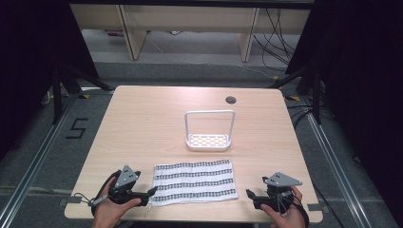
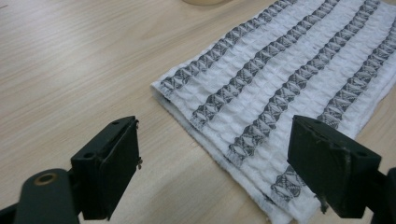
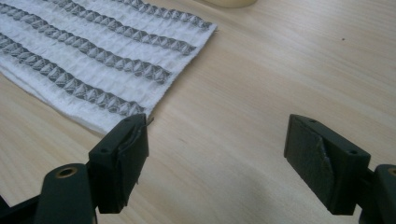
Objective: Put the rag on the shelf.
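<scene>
A white towel [image 1: 195,182] with dark patterned stripes lies flat on the wooden table [image 1: 142,118], near its front edge. My left gripper [image 1: 151,191] is at the towel's left end, open, its jaws wide over the towel's [image 2: 280,93] near-left corner. My right gripper [image 1: 249,194] sits just right of the towel's right end, also open, with bare wood between its jaws. In the right gripper view the towel's [image 3: 93,60] near corner lies right behind the left jaw. In the left gripper view my left gripper [image 2: 215,163] straddles the towel's edge. My right gripper [image 3: 217,149] holds nothing.
A white wire rack [image 1: 209,130] with a perforated base stands behind the towel, mid-table. A round cable hole [image 1: 231,100] is at the back of the table. Beyond the table are desk legs and cables on the floor.
</scene>
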{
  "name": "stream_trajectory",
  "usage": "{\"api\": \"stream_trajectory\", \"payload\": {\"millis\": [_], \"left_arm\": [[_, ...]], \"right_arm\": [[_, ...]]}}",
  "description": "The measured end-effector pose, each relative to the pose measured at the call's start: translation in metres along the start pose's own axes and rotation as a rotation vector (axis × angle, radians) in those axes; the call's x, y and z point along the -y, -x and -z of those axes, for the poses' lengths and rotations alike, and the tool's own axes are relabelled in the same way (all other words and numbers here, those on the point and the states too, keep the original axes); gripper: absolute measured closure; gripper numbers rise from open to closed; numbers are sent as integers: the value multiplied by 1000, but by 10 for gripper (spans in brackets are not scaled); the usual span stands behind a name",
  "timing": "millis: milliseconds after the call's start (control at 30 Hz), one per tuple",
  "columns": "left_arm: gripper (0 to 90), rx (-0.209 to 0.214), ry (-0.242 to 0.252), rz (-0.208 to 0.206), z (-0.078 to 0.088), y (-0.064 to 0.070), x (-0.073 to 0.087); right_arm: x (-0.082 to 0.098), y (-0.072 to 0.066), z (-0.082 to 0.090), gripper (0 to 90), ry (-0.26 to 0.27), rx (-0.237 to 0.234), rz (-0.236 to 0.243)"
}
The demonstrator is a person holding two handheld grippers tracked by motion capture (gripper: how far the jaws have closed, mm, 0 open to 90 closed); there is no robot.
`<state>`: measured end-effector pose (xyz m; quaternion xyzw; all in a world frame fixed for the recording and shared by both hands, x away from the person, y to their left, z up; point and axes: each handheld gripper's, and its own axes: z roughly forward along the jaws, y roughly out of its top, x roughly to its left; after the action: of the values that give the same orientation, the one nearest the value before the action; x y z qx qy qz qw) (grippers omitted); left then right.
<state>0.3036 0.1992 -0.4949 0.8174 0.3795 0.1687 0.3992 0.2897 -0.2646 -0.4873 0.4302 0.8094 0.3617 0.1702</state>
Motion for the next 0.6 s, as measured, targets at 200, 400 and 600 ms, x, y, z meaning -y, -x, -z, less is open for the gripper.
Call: {"api": "stream_trajectory", "payload": {"millis": [200, 400, 600], "left_arm": [[165, 48, 17, -7, -6, 5, -13], [175, 92, 19, -25, -13, 13, -28], [191, 111, 38, 4, -22, 19, -45]], "right_arm": [[-3, -2, 1, 240, 3, -21, -3], [-4, -5, 3, 254, 20, -24, 7], [-7, -11, 8, 292, 27, -31, 22]]}}
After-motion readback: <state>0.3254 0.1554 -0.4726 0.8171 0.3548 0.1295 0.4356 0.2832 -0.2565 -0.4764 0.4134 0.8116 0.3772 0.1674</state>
